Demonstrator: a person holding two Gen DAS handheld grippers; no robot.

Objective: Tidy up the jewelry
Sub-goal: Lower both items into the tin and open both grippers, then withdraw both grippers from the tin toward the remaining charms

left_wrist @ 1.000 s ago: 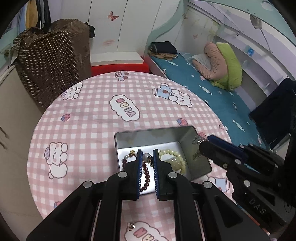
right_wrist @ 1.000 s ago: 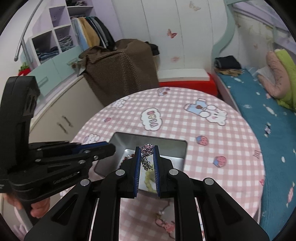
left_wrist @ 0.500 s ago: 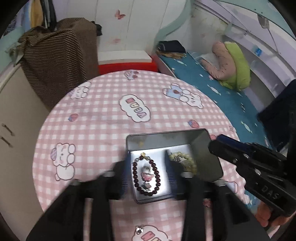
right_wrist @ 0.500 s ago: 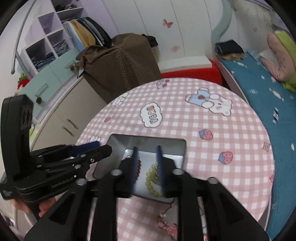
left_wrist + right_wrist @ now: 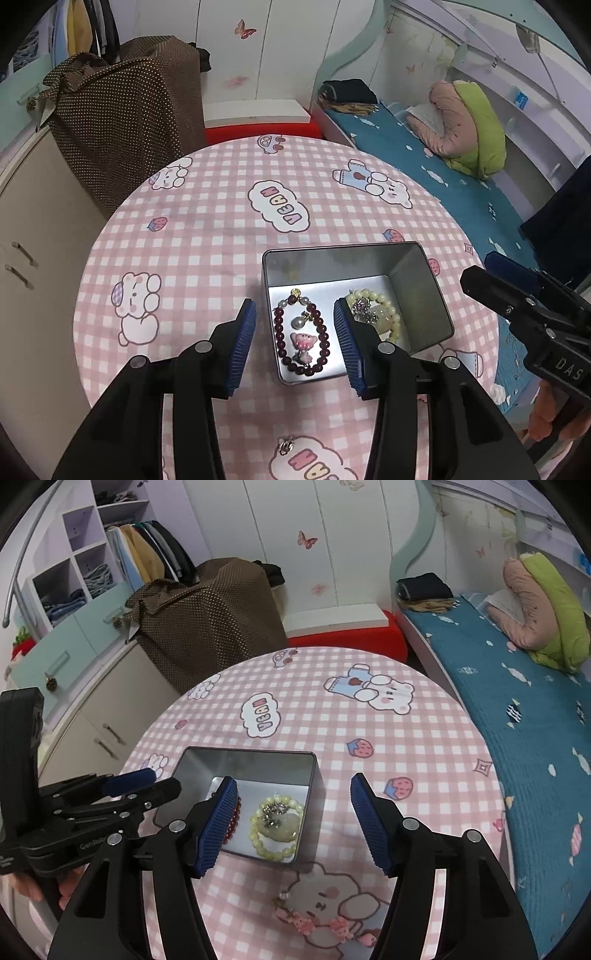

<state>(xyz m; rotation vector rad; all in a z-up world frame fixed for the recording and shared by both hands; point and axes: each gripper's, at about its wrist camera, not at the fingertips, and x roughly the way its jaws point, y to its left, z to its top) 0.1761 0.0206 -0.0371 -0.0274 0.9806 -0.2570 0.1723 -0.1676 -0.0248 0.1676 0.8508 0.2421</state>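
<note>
**Both bracelets sitting in the tin**

While the left gripper [image 5: 293, 345] hangs spread over the dark bead bracelet [image 5: 301, 338], the right gripper [image 5: 295, 821] is widening above the cream one [image 5: 275, 829]. Both lie loose inside the metal tin [image 5: 421, 291] on the pink table [image 5: 207, 236].

Left gripper [image 5: 294, 341] and right gripper [image 5: 293, 821], black angular frames, blue ribbed finger pads [image 5: 242, 347], silver round screws, white "DAS" lettering.
</note>
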